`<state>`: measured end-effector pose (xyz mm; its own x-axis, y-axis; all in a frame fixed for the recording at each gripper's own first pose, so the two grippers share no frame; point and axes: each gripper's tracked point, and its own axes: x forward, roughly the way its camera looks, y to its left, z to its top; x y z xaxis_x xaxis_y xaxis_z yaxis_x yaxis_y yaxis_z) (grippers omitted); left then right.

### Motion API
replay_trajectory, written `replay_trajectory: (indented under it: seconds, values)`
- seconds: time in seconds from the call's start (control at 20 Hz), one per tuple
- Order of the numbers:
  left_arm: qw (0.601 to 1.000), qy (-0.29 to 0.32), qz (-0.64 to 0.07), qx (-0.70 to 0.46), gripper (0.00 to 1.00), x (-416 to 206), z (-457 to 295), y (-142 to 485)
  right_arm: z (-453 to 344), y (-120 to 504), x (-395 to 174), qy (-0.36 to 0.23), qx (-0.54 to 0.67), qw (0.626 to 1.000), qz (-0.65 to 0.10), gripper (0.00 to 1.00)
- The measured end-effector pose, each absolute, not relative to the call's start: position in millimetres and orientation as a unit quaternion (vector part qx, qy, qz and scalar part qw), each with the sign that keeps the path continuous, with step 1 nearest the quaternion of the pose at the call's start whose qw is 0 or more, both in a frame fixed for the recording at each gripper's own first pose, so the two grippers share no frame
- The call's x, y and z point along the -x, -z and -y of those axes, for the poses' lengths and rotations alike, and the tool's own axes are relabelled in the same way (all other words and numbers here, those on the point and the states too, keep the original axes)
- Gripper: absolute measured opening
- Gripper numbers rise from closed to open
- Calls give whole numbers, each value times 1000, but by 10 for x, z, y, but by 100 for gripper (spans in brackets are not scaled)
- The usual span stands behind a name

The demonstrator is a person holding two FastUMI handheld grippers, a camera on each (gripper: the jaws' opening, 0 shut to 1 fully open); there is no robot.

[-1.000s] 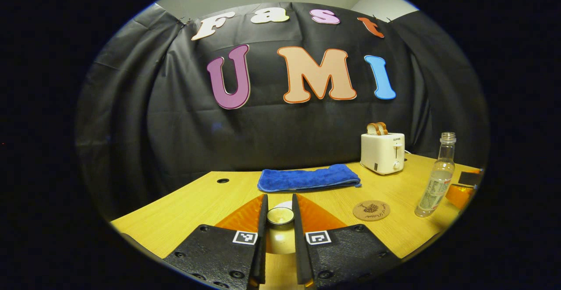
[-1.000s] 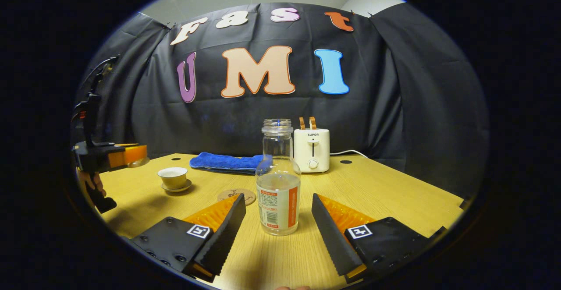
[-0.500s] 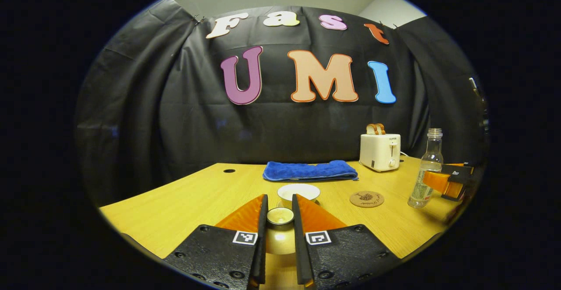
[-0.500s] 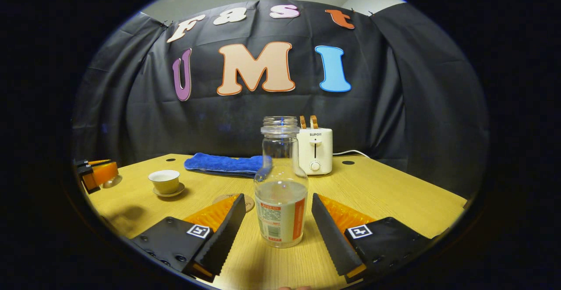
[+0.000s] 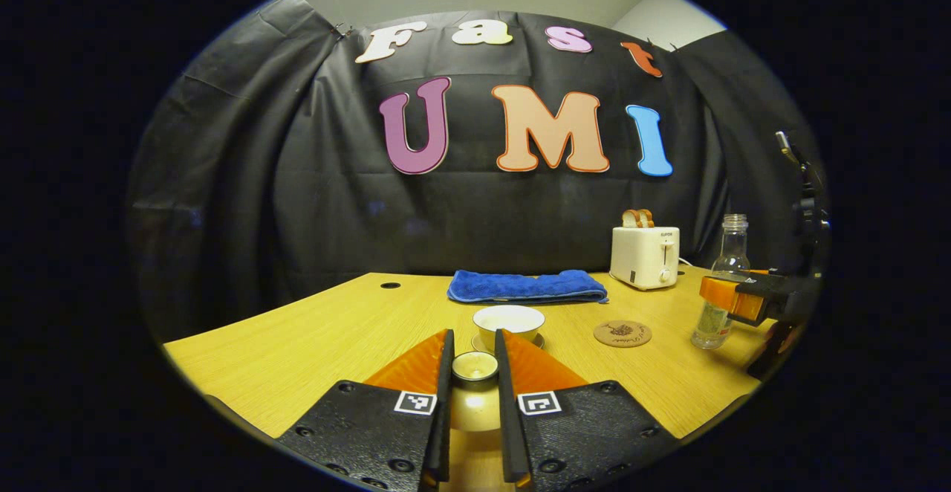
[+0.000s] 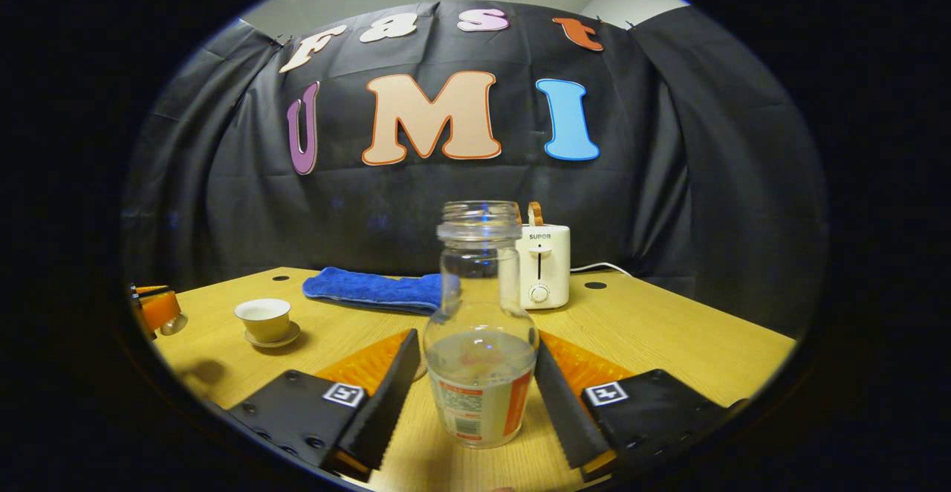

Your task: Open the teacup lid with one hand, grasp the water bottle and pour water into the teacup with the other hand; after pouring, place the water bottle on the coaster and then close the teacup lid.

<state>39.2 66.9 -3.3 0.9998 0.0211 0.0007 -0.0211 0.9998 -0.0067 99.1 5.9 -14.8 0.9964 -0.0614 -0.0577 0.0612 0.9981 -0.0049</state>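
Presently catalogued: left gripper (image 5: 474, 373), fingers drawn narrow and pinching the teacup lid (image 5: 475, 365) between them, lid held above the table (image 5: 319, 336) just in front of the uncovered teacup (image 5: 509, 321), which sits on its saucer. Coaster (image 5: 622, 333) lies flat to the cup's right, bare. Water bottle (image 6: 481, 351), clear glass by the look of it, uncapped, part-filled, paper label low on the body, stands upright on the table between the fingers of the right gripper (image 6: 475, 395); those fingers are spread wide and flank the body on either side, whether they touch it I cannot tell. Handling, as judged: rigid, smooth and likely slippery, breakable, moderately heavy with the water low in it, and free to spill at the open mouth. Best hold is across the labelled lower body, where the wall is straight and the paper gives some friction, rather than on the tapering shoulder or the narrow neck. Blue folded cloth (image 6: 371, 289) and white toaster (image 6: 544, 265) stand at the back of the table, not concerned.
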Motion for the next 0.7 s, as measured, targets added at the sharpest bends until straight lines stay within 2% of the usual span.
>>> replay_trajectory:
  seconds: [0.05,0.15,0.3,0.4,0.7]
  values:
    - [1000,-11,-2,4,25,-395,-672,45,-63,144,-993,31,3,999,-29,80]
    - [1000,-14,0,4,24,-384,-688,33,-76,159,-997,30,3,999,-31,81]
    - [1000,-17,1,4,24,-391,-688,39,-117,139,-1022,19,17,999,-28,76]
    - [1000,-18,0,5,27,-383,-694,43,-183,121,-1068,10,51,998,-32,73]
    - [1000,-18,0,5,25,-386,-693,39,-643,-304,-1386,-38,192,981,10,73]
